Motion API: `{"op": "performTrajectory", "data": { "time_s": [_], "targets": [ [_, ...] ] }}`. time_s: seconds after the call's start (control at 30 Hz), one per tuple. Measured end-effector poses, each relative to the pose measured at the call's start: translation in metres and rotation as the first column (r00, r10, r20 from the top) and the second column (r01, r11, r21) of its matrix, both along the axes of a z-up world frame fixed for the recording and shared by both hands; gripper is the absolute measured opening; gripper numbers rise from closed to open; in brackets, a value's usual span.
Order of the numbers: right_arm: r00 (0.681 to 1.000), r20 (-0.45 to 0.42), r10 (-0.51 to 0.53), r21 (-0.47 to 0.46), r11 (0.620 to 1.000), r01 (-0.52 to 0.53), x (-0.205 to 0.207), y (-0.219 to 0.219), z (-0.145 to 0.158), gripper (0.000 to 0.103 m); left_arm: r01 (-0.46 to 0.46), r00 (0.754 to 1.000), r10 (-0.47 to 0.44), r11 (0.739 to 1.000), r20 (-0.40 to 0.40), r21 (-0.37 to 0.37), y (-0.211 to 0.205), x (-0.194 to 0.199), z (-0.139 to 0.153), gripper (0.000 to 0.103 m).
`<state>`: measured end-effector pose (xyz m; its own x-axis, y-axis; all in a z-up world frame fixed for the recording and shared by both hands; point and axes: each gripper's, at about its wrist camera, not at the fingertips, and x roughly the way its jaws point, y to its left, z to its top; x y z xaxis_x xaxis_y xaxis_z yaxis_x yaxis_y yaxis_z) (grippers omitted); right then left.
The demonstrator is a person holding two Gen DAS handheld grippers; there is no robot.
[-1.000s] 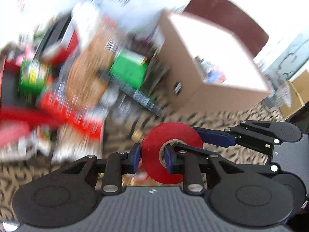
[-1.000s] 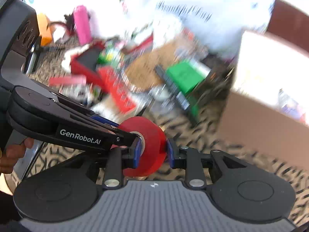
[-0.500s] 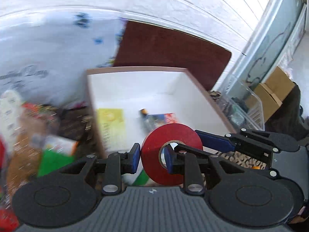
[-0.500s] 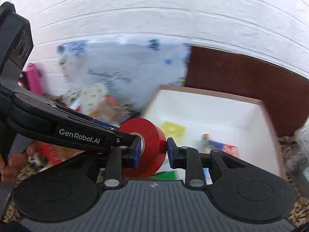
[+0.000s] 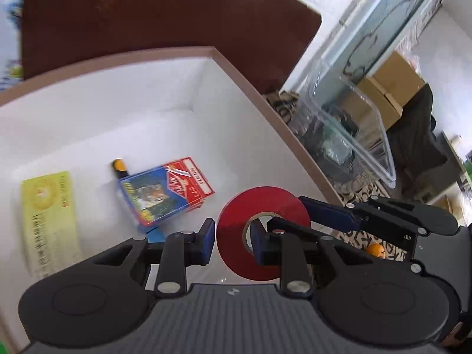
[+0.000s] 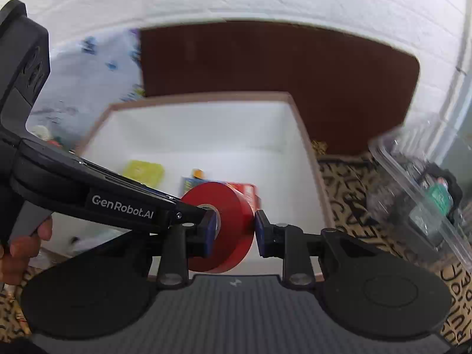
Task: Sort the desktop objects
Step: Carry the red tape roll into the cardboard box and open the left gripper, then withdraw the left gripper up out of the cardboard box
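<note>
Below, a card box (image 5: 168,190) lies under the tape roll (image 5: 262,233).

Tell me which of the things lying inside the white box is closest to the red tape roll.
The blue and red card box, lying flat just left of the tape roll. The yellow-green packet lies farther left, and the small orange-capped thing sits behind the card box.

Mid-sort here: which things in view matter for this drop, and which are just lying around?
In play:
red tape roll, held by left gripper and right gripper
white-lined box

Lying about:
card pack and yellow packet already in the box
clear plastic bin
</note>
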<state>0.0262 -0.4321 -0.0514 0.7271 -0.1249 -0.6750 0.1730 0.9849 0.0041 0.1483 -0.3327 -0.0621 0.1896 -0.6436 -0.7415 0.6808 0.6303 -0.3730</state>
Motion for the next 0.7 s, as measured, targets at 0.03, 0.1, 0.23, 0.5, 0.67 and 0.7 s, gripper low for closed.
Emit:
{"op": "performTrajectory", "data": {
  "time_s": [0.03, 0.1, 0.23, 0.5, 0.67, 0.7],
  "targets": [
    [1.000, -0.010, -0.008, -0.001, 1.000, 0.008, 0.002, -0.004, -0.005, 0.027, 0.005, 1.000, -0.005, 1.000, -0.006, 0.007, -0.005, 0.003, -0.004, 0.027],
    [0.999, -0.033, -0.021, -0.001, 1.000, 0.021, 0.008, -0.011, -0.015, 0.027, 0.006, 1.000, -0.006, 1.000, -0.017, 0.015, -0.010, 0.008, -0.010, 0.029],
    [0.994, -0.097, -0.047, -0.016, 0.999, 0.046, 0.022, -0.019, -0.032, 0.027, -0.021, 0.999, 0.021, 0.999, -0.024, 0.025, -0.010, 0.016, -0.016, 0.068],
    [0.993, -0.110, -0.044, -0.067, 0.997, 0.037, 0.025, -0.017, -0.037, 0.044, -0.064, 0.998, 0.065, 0.997, -0.025, 0.037, 0.008, 0.018, -0.009, 0.087],
    [0.994, -0.104, -0.040, -0.065, 0.997, 0.033, 0.017, -0.007, -0.033, 0.061, -0.078, 0.997, 0.078, 0.996, 0.006, 0.043, 0.016, 0.011, 0.001, 0.098],
    [0.993, -0.106, -0.042, -0.069, 0.997, 0.035, 0.015, -0.005, -0.032, 0.075, -0.082, 0.997, 0.081, 0.996, 0.011, 0.047, 0.017, 0.010, 0.003, 0.101]
  ]
}}
